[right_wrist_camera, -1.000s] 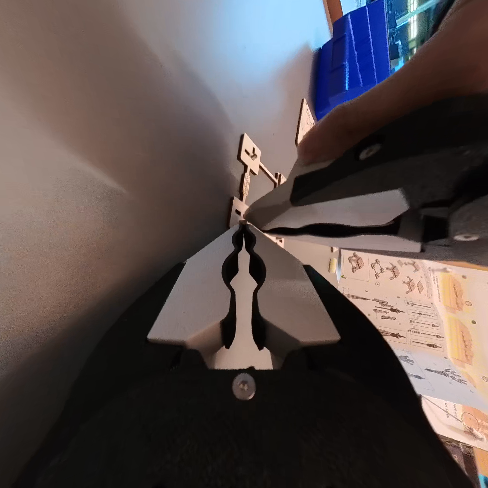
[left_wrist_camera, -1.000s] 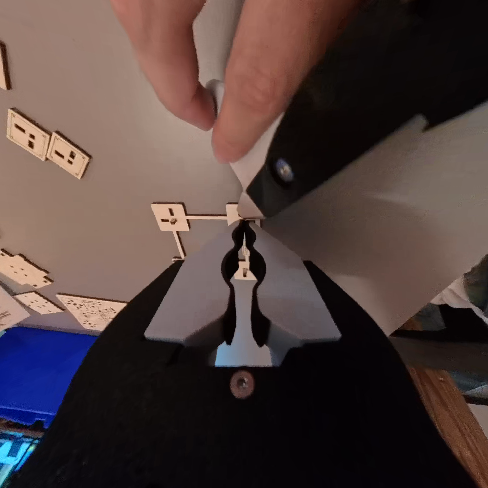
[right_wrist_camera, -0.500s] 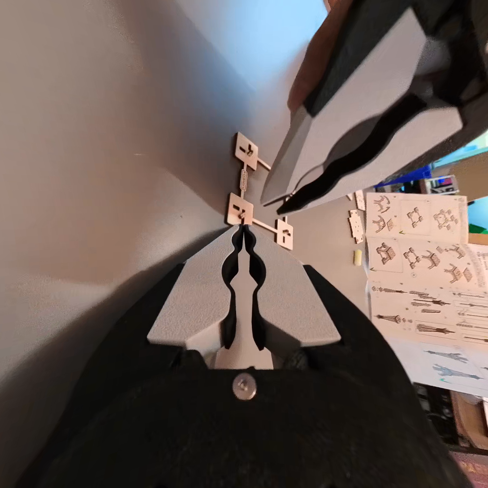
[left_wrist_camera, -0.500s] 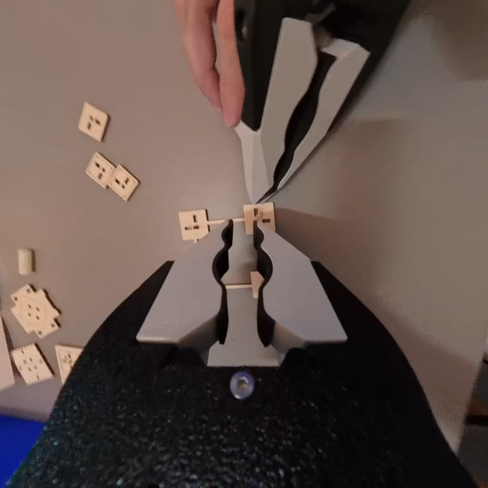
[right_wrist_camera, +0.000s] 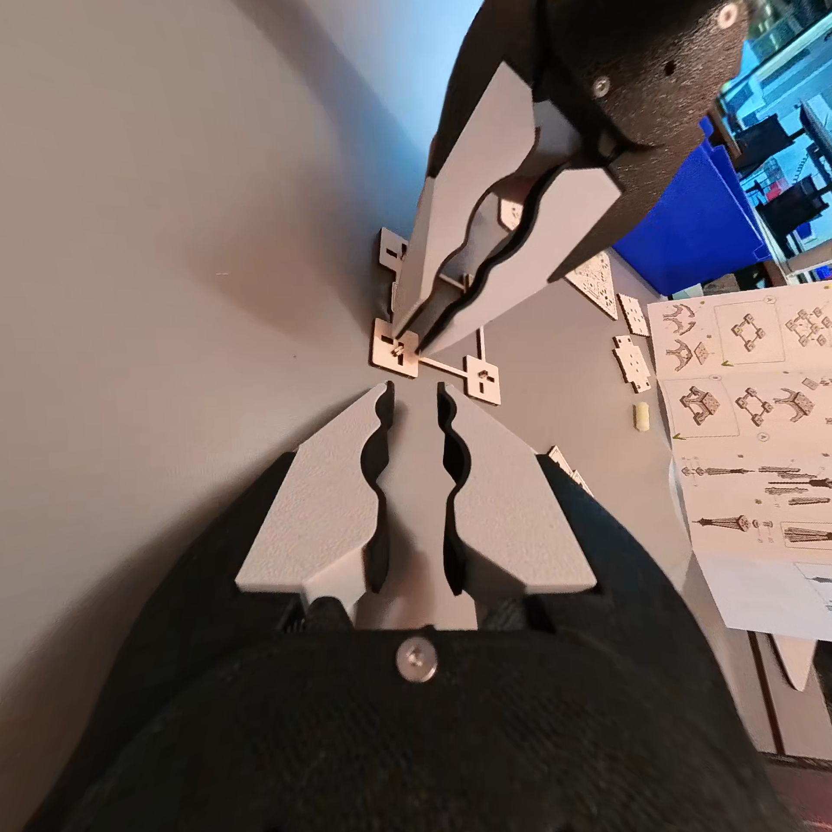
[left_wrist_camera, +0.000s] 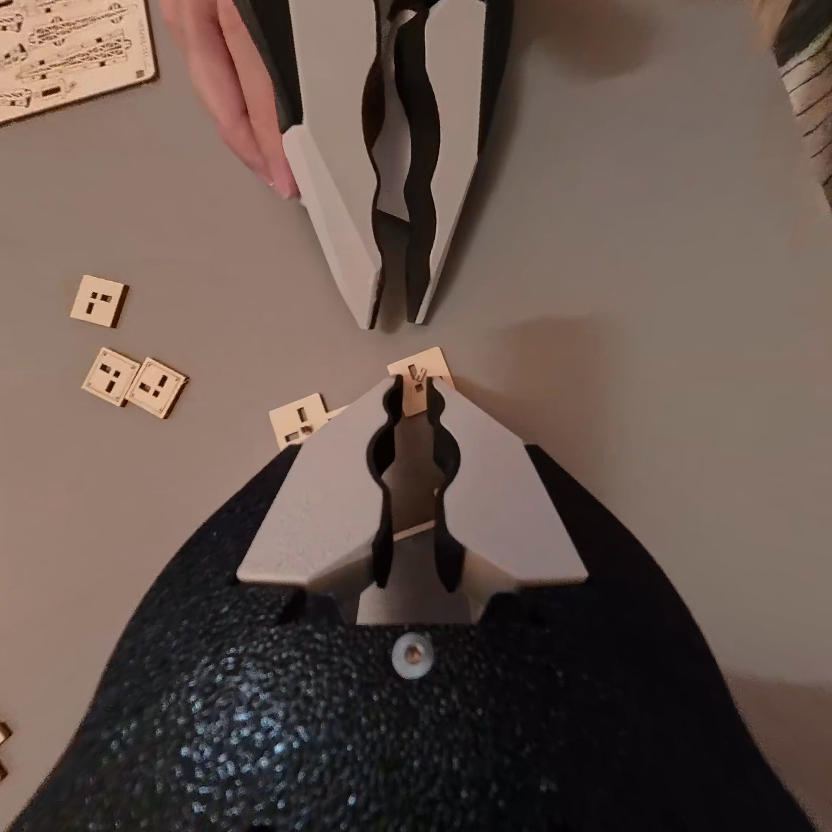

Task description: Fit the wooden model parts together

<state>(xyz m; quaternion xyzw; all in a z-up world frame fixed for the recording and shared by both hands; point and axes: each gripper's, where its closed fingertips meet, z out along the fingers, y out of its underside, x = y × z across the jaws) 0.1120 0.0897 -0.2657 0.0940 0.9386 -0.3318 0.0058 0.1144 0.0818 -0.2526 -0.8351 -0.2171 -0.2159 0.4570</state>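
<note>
A wooden frame of small square plates joined by thin bars lies flat on the grey table. Its near corner plate [right_wrist_camera: 382, 360] shows in the left wrist view [left_wrist_camera: 421, 367] too. A second plate [right_wrist_camera: 484, 380] sits to its right and a third [right_wrist_camera: 389, 250] behind it. My left gripper [left_wrist_camera: 414, 387] comes down from above [right_wrist_camera: 407, 344]. Its jaws are a narrow gap apart, with the tips resting on the corner plate beside a small upright peg. My right gripper [right_wrist_camera: 414, 387] is open and empty, just short of that plate. It also shows in the left wrist view [left_wrist_camera: 391, 320].
Three loose square plates [left_wrist_camera: 100, 300] [left_wrist_camera: 110, 376] [left_wrist_camera: 155, 387] lie to the left, and a cut parts sheet [left_wrist_camera: 67, 54] lies far left. An instruction sheet [right_wrist_camera: 743, 450], cross-shaped pieces [right_wrist_camera: 632, 364], a small pale cylinder [right_wrist_camera: 641, 416] and a blue bin [right_wrist_camera: 702, 216] are on the right. A hand [left_wrist_camera: 238, 90] holds the right gripper. From either gripper's tips it is about 25 centimetres to the small pale cylinder [right_wrist_camera: 641, 416].
Both grippers were shut together at the corner plate. The right gripper has opened and drawn back. The left gripper has parted its jaws slightly and now stands steeper over the plate.
</note>
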